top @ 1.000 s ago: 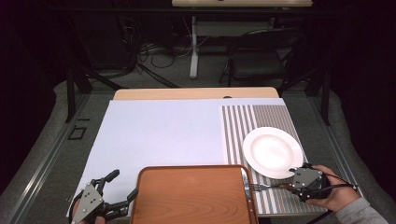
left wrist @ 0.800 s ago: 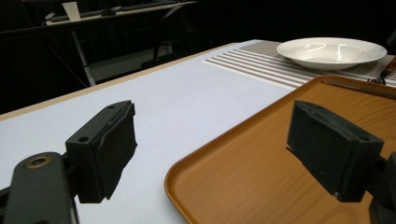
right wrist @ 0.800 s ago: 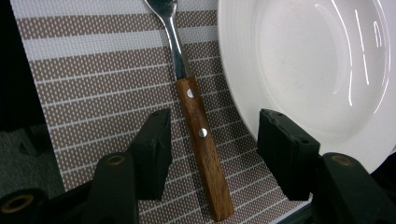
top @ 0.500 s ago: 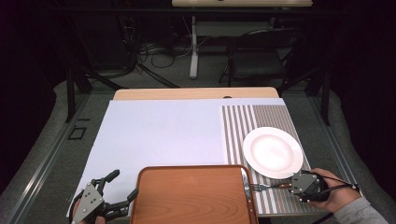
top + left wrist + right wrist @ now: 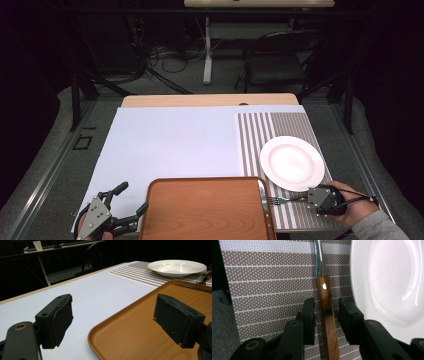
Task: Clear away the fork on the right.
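The fork (image 5: 285, 200) lies on the striped mat (image 5: 255, 135), just beside the plate (image 5: 292, 163), tines at the tray (image 5: 205, 210) edge and its wooden handle (image 5: 327, 315) running away from the tray toward the right gripper (image 5: 312, 198). Seen from the right gripper view, the handle runs straight up the middle between the two jaws, in line with them, so the grip should come across its narrow width. The jaws have just been closing with the handle between them, yet a gap shows on each side: not yet clamped. The left gripper (image 5: 120, 322) hangs wide open and empty at the tray's left rim, well apart from the fork.
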`<state>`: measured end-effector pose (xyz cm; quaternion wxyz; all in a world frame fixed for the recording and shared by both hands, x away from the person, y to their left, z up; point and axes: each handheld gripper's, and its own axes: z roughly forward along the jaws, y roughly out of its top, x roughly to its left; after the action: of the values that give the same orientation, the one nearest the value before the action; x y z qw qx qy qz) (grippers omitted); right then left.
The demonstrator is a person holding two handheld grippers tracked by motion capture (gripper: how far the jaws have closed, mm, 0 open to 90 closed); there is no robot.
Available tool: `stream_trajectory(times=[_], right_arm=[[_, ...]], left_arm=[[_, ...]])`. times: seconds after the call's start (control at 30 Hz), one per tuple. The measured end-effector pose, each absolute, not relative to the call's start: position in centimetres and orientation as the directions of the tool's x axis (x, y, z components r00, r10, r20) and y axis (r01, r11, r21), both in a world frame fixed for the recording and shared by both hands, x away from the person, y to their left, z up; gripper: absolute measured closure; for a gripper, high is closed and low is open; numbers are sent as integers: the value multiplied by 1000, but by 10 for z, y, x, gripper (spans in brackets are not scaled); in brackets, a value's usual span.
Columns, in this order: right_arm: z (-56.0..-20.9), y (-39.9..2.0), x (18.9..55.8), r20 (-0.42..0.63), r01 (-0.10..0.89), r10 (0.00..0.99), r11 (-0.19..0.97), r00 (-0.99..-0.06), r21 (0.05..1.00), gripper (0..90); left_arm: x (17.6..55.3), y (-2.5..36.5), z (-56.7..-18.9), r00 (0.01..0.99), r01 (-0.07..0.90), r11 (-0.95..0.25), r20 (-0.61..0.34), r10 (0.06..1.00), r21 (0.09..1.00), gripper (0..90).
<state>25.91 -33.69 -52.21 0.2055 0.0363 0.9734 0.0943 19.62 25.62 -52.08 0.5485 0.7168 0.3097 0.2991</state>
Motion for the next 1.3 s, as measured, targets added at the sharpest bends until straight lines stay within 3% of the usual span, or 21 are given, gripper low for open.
stream_trajectory(times=[0.83, 1.3], right_arm=[[-528, -329, 267, -370, -22, 30, 991, -929, 135, 737], [-529, -328, 269, -347, -9, 35, 992, -937, 126, 752]], left_arm=[[196, 256, -521, 630, 115, -207, 90, 771, 972, 152], [196, 256, -521, 632, 114, -207, 90, 770, 972, 152]])
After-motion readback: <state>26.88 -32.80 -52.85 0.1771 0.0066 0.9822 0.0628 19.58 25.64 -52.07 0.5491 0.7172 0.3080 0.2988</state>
